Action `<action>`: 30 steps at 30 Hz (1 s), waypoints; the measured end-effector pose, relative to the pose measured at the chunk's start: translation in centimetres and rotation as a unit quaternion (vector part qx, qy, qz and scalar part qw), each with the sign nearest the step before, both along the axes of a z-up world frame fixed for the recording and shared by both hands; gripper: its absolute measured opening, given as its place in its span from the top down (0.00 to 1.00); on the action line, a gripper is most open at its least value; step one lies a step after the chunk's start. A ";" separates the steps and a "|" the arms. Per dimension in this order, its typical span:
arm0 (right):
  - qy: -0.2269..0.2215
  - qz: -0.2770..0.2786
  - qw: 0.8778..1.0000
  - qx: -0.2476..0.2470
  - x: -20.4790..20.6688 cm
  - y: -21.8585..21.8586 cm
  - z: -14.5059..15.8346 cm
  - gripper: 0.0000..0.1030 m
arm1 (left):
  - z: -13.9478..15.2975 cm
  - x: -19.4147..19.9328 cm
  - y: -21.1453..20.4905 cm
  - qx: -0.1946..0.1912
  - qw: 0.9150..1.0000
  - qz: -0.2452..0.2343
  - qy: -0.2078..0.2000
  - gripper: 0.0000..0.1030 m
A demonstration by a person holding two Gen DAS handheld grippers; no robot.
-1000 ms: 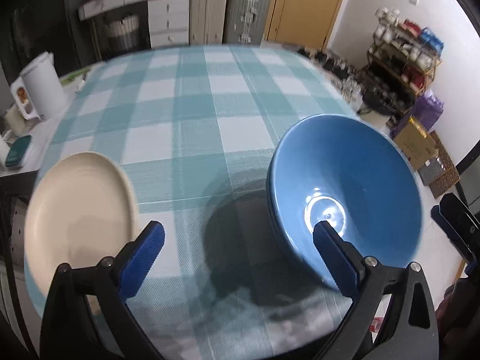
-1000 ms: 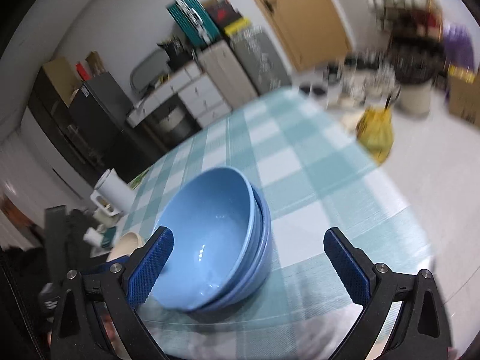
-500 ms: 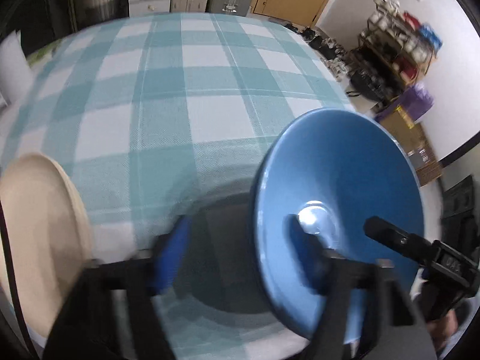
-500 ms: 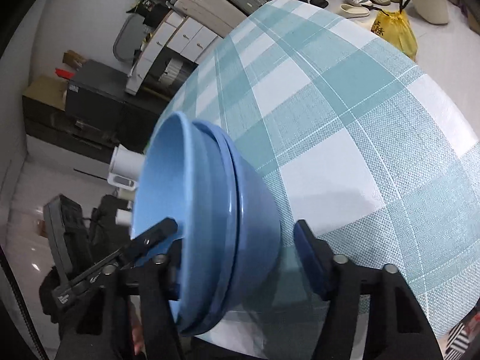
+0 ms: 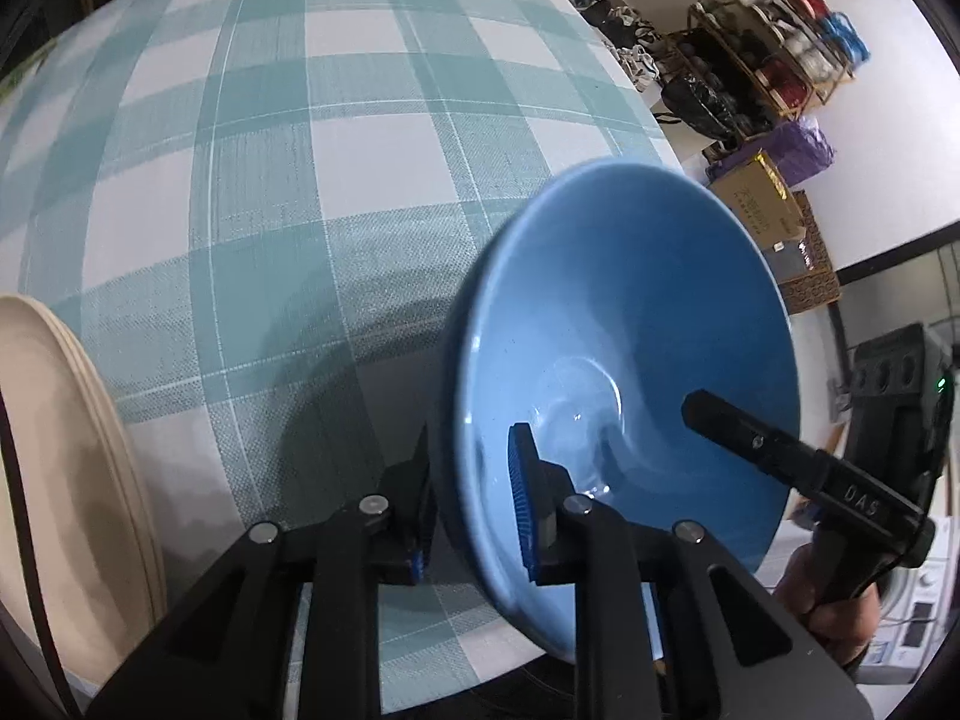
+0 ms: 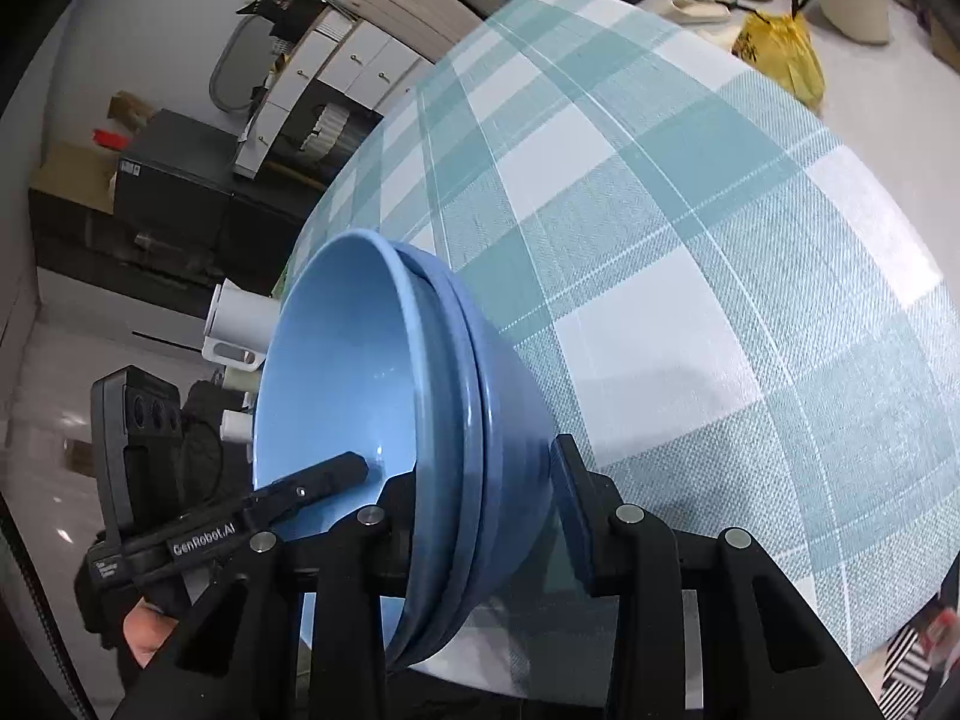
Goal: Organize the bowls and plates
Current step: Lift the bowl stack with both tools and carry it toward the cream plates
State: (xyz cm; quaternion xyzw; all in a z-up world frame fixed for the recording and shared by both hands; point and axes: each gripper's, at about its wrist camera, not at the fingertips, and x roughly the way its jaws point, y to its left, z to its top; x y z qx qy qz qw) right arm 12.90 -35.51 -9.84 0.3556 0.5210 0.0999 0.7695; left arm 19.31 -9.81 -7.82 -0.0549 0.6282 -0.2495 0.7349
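Stack of blue bowls [image 5: 630, 324] on checked tablecloth [image 5: 336, 138] near table edge; left gripper [image 5: 474, 504] clamped across near rim, one finger inside, one outside; right gripper [image 6: 480, 516] likewise clamped on opposite wall; cream plates [image 5: 54, 480] well apart, leftward.

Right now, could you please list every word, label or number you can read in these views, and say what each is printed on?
"GenRobot.AI": on the left hand-held gripper finger, seen in the right wrist view.
"DAS": on the right hand-held gripper finger, left wrist view.
Small label below "GenRobot.AI": too small to read.
Print on the cardboard box: blurred.
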 end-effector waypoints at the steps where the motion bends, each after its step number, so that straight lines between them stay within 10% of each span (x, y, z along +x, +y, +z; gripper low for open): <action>1: 0.003 0.000 1.000 0.001 0.0 0.0 0.0 0.65 | 0.2 -0.1 0.0 0.000 1.000 0.000 -0.002 0.81; 30: 0.076 0.024 0.997 0.021 1.8 1.4 -1.6 0.69 | -1.4 -0.6 1.5 0.004 0.998 -0.006 0.061 0.81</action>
